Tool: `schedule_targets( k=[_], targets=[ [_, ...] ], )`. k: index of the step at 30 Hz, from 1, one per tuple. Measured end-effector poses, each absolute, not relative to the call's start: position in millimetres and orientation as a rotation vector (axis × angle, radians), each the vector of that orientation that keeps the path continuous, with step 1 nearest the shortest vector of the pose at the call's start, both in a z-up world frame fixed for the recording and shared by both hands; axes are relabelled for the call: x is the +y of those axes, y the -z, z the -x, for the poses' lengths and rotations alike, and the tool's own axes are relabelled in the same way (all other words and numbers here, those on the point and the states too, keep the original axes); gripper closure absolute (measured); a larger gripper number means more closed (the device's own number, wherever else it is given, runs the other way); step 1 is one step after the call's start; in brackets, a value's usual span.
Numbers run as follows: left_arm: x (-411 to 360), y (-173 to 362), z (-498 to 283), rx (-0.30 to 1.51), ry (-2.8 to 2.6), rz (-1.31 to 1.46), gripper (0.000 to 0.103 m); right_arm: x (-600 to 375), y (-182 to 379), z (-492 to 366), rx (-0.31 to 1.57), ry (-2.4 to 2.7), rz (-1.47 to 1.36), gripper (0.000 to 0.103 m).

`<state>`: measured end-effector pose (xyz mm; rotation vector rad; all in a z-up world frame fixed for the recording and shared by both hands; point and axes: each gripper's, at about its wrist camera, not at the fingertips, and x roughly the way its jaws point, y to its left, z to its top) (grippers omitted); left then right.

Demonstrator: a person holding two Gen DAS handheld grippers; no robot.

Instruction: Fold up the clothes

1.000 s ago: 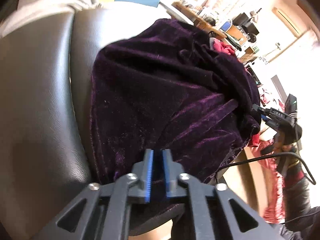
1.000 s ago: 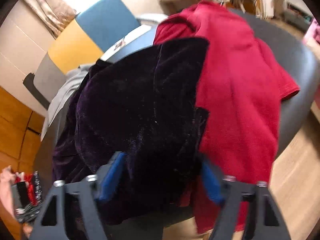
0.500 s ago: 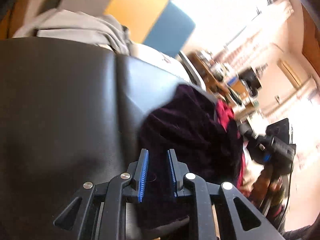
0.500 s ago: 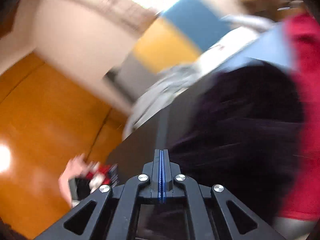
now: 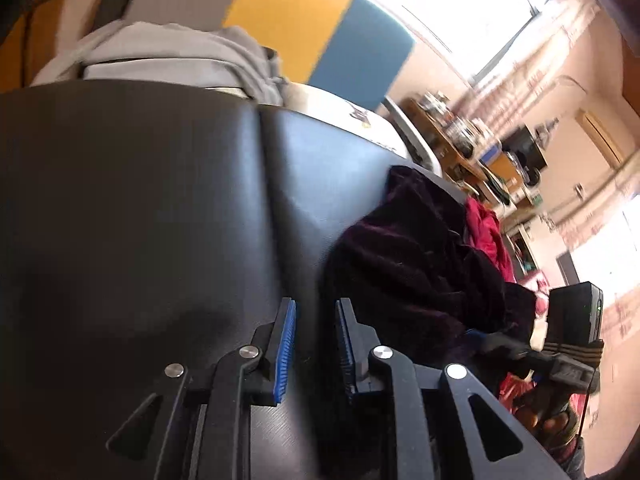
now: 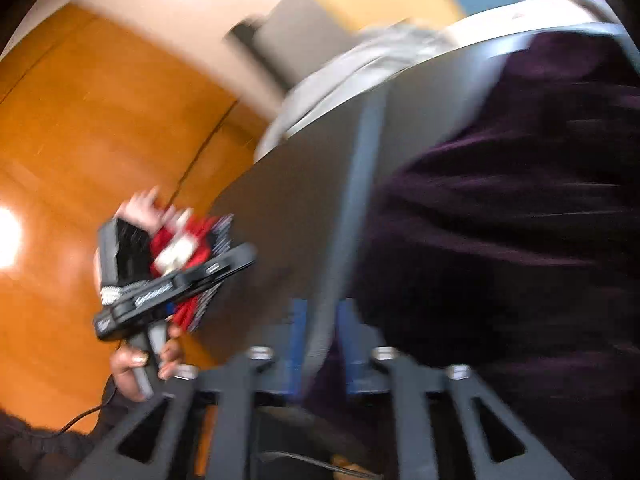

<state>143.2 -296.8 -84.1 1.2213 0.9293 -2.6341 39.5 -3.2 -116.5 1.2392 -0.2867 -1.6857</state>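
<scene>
From my left wrist camera I see the dark purple velvet garment (image 5: 420,276) bunched in a crumpled heap on the black padded tabletop (image 5: 140,220), ahead and to the right of my left gripper (image 5: 316,344). Its nap catches the light in plum streaks along the folds, and the rest reads almost black. The left jaws stand a little apart and are opening, with only bare tabletop between the blue pads (image 5: 285,348); nothing is gripped. A red garment (image 5: 486,228) peeks out just behind the purple heap, mostly covered by it. A grey garment (image 5: 180,58) lies at the far edge of the tabletop, beyond the jaws.

Through the right wrist camera everything is smeared by motion. The purple garment (image 6: 520,208) fills the space right of my right gripper (image 6: 320,348), spilling over the near edge of the tabletop (image 6: 288,216). The right jaws are parted and opening; a pale blurred strip and a bit of dark cloth show in the gap, but I cannot tell whether the pads touch either.

My left hand (image 6: 140,364) and the other gripper's body sit left of the right jaws. In the left view my right gripper (image 5: 472,334) is half buried at the heap's lower right edge, its tips hidden by velvet.
</scene>
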Motion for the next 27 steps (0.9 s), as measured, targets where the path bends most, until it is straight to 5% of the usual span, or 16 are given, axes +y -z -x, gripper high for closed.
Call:
schedule_targets(
  k=[1,5,9,16,20,23,27],
  targets=[
    [-290.0,83.4,-126.9,0.905,2.661,-1.244,0.08,20.4,110.2,-28.1,-0.312,1.753,-1.241,0.041],
    [-255.4,80.1,-70.4,0.777,2.758,-1.323,0.079,101.9,87.7,6.4,-0.416,2.009,-1.184,0.038],
    [-218.3,77.4,-15.5,0.616,2.833,-1.396,0.079,147.1,73.4,33.9,-0.472,2.211,-1.123,0.013],
    [-181.2,103.4,60.7,0.496,2.864,-1.516,0.079,139.4,114.3,62.8,-0.467,2.234,-1.3,0.01],
    [-190.6,141.1,59.9,0.512,2.737,-1.56,0.084,111.8,120.7,66.0,-0.259,2.252,-1.286,0.014],
    [-207.2,143.4,35.8,0.557,2.734,-1.49,0.088,99.9,133.7,70.9,-0.3,2.106,-1.287,0.015],
    [-230.6,139.8,1.6,0.509,2.661,-1.409,0.088,74.0,140.5,64.3,-0.309,1.953,-1.226,0.0]
  ],
)
